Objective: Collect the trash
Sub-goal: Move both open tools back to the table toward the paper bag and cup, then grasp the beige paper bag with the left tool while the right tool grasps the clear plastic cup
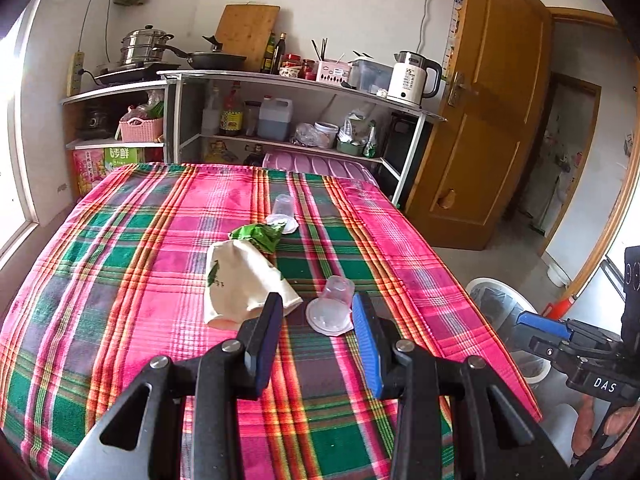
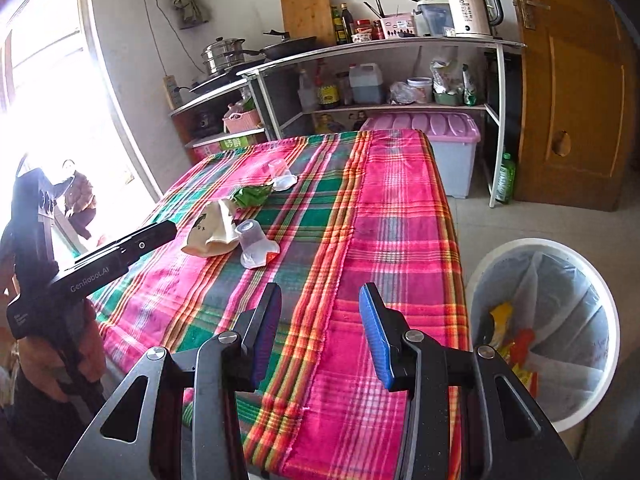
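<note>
On the plaid-covered table (image 1: 120, 280) lie a clear plastic cup (image 1: 334, 306) on its side, a cream paper bag (image 1: 240, 280), a green wrapper (image 1: 258, 236) and a second clear cup (image 1: 283, 212) farther back. My left gripper (image 1: 318, 312) is open and empty, its fingertips on either side of the near cup and just short of it. My right gripper (image 2: 320, 300) is open and empty over the table's near right part (image 2: 400, 220). The near cup (image 2: 254, 246), bag (image 2: 212, 228), wrapper (image 2: 250, 196) and far cup (image 2: 280, 174) lie ahead to its left.
A white trash bin (image 2: 484, 264) lined with a bag and holding wrappers stands on the floor right of the table; it also shows in the left wrist view (image 1: 496, 300). Kitchen shelves (image 1: 280, 80) stand behind the table. A wooden door (image 1: 488, 120) is at the right.
</note>
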A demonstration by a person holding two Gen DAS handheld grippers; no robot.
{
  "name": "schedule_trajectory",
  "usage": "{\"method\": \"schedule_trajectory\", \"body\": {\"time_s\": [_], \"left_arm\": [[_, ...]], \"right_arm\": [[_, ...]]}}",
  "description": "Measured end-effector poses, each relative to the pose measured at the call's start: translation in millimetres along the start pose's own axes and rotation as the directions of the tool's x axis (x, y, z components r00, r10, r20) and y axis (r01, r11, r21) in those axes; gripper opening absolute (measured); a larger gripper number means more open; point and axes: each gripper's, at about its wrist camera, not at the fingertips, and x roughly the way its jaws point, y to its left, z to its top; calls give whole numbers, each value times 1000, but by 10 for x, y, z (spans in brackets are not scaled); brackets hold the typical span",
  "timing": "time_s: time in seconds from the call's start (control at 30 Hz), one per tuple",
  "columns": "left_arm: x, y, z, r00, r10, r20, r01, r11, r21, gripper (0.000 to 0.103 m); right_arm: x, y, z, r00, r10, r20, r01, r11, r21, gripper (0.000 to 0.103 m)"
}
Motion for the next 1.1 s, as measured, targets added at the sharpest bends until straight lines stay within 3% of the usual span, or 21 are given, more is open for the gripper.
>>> {"method": "schedule_trajectory", "body": {"time_s": [0.43, 0.97, 1.1], "left_arm": [[227, 543, 31, 998, 51, -32, -53, 997, -58, 38], [781, 874, 92, 983, 24, -184, -45, 993, -110, 38], [835, 897, 116, 982, 5, -191, -28, 993, -117, 38]], "right_arm": [[463, 301, 134, 997, 38, -70, -40, 998, -39, 42], [1122, 575, 369, 990, 62, -128, -73, 994, -86, 42], [1275, 617, 416, 987, 67, -143, -81, 992, -95, 42]]}}
